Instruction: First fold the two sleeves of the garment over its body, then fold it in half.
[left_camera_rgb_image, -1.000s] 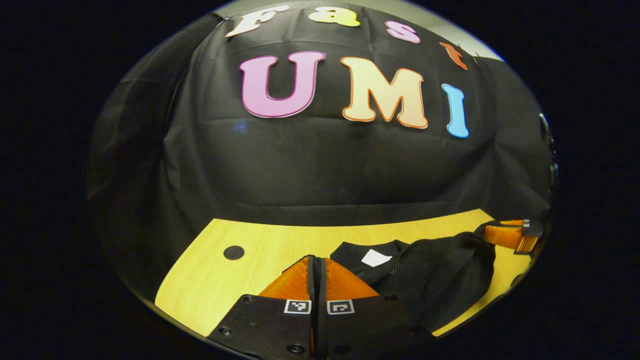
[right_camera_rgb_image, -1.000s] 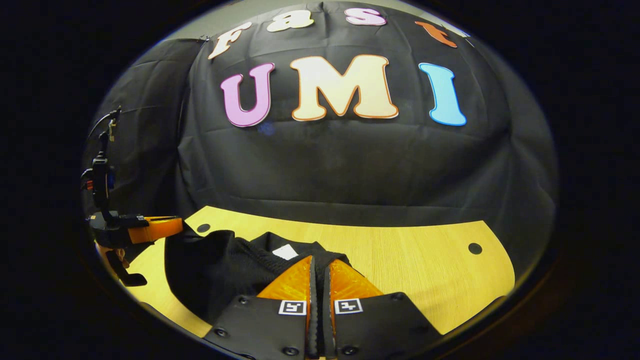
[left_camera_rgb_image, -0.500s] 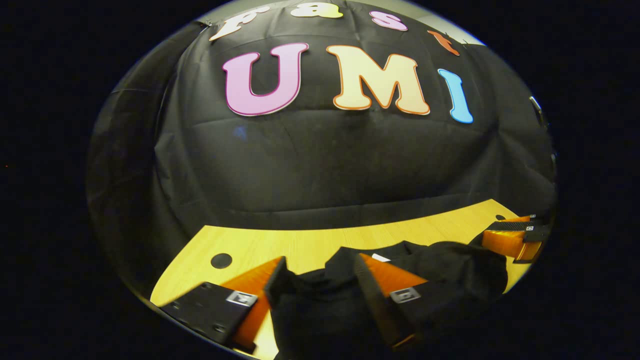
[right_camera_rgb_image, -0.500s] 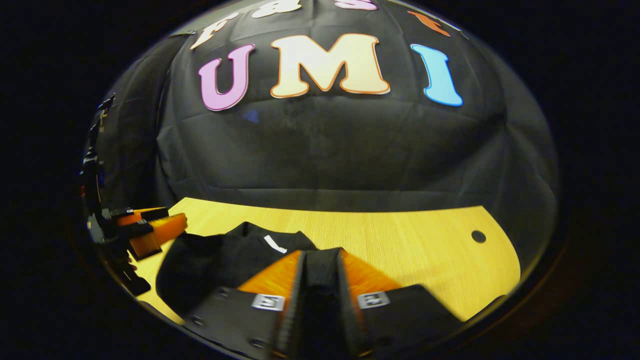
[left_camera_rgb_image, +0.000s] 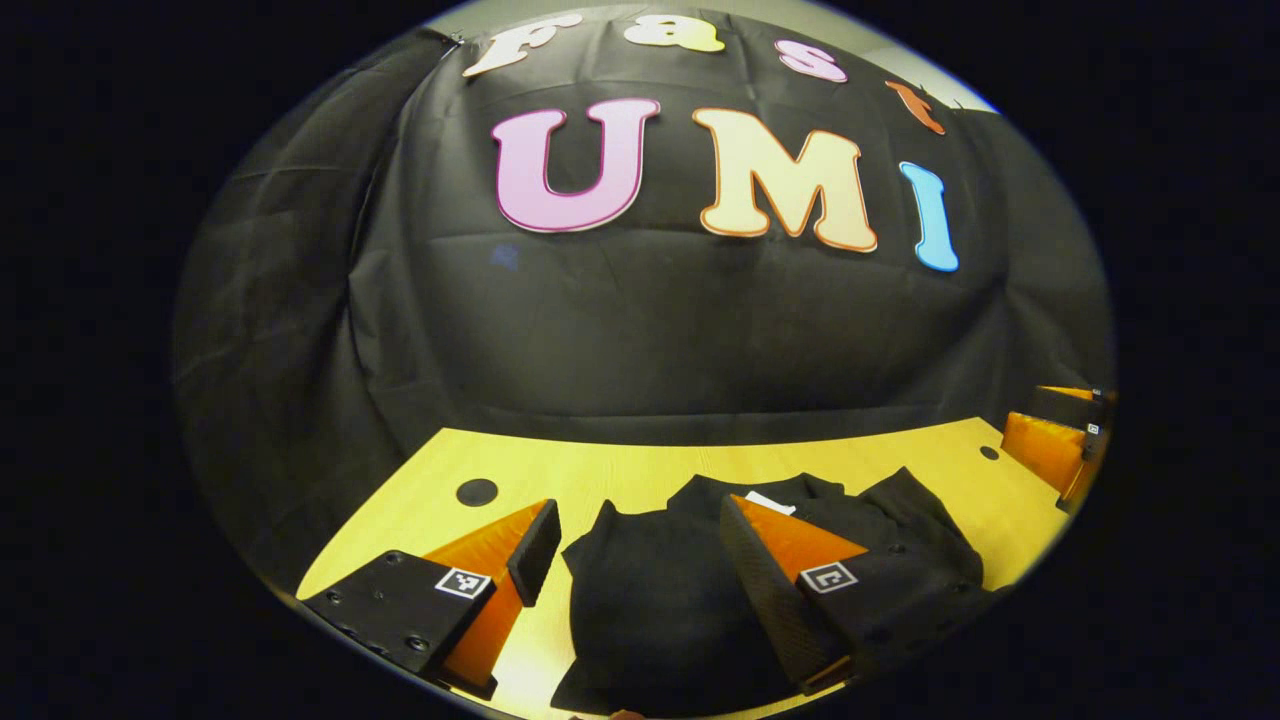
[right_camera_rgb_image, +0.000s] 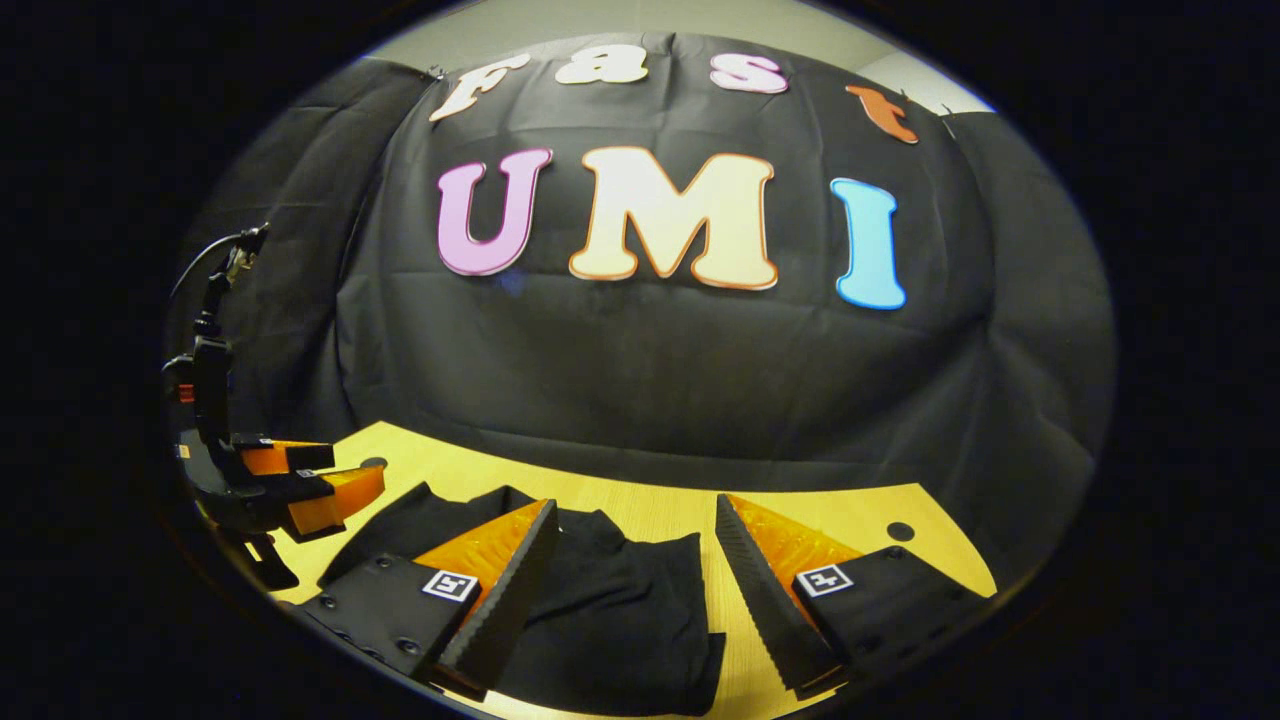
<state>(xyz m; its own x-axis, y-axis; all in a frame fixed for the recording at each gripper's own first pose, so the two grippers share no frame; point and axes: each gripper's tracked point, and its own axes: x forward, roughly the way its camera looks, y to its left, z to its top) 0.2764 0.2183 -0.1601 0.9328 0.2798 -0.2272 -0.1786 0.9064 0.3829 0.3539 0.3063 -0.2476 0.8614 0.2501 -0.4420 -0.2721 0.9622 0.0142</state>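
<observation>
Folding of a black garment (left_camera_rgb_image: 660, 590) on a wooden table (left_camera_rgb_image: 620, 475), final stage. The garment lies as a compact bundle with a white neck label (left_camera_rgb_image: 770, 502) showing at its far edge; judged from this, the sleeves are already in and the fold in half is laid down. Left gripper (left_camera_rgb_image: 635, 565): jaws spread wide, gripping nothing, the garment lying on the table between and beyond its fingers; contact between the inner finger and the cloth cannot be told. Right gripper (right_camera_rgb_image: 640, 590): likewise wide open and empty, with the garment between its fingers and spreading past the one on its left side. What remains, if anything, appears to be lifting both tools clear without snagging the top layer, or pressing the uneven edges flat.
</observation>
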